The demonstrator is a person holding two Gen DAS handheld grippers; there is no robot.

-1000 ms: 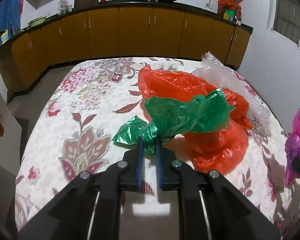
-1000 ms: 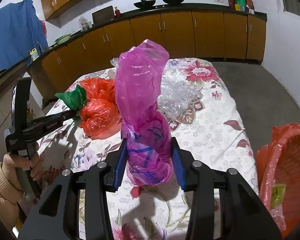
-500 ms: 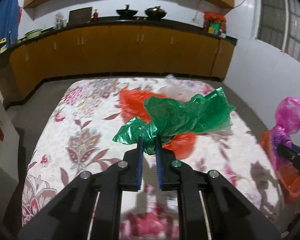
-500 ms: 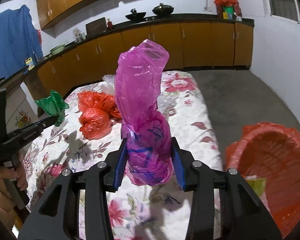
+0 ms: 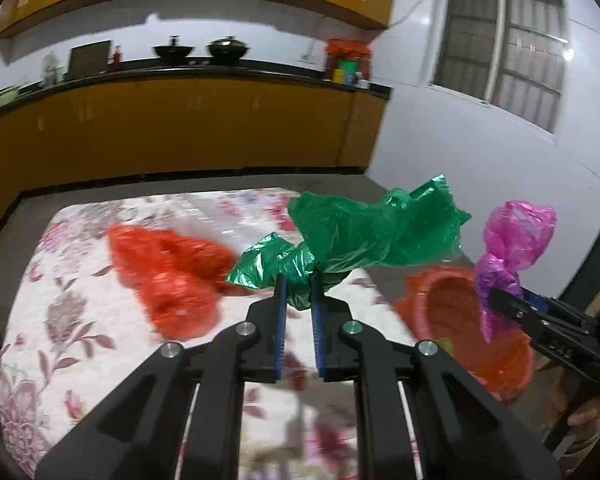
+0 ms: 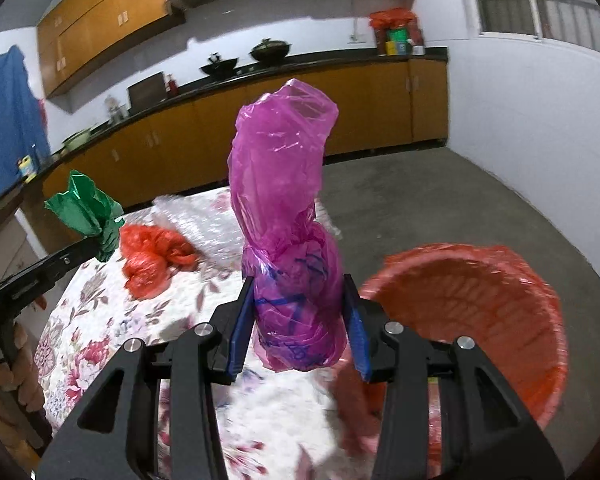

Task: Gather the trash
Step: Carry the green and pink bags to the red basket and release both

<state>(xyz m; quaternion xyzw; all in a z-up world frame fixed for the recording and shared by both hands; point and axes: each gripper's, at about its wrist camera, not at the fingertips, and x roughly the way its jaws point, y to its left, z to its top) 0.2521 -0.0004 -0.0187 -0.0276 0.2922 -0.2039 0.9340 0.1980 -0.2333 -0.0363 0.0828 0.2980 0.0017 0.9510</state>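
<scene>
Left gripper [image 5: 299, 294]: my jaws are pinched tight on a crumpled green plastic bag [image 5: 374, 232], lifted clear above the floral-cloth table [image 5: 60, 300].
Right gripper [image 6: 298, 316]: my jaws clamp a twisted magenta plastic bag [image 6: 288, 216], upright, sticking out past the pads.
Red plastic basket [image 6: 500, 292]: lined with red film, just beside the table edge, under my right side.
Left on the table: a crumpled red plastic bag [image 5: 172, 276]; clear plastic wrap [image 6: 204, 228] behind it.

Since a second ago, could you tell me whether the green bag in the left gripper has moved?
Yes. The green bag has come off the red bag on the floral cloth and now hangs beside the orange bin.
</scene>
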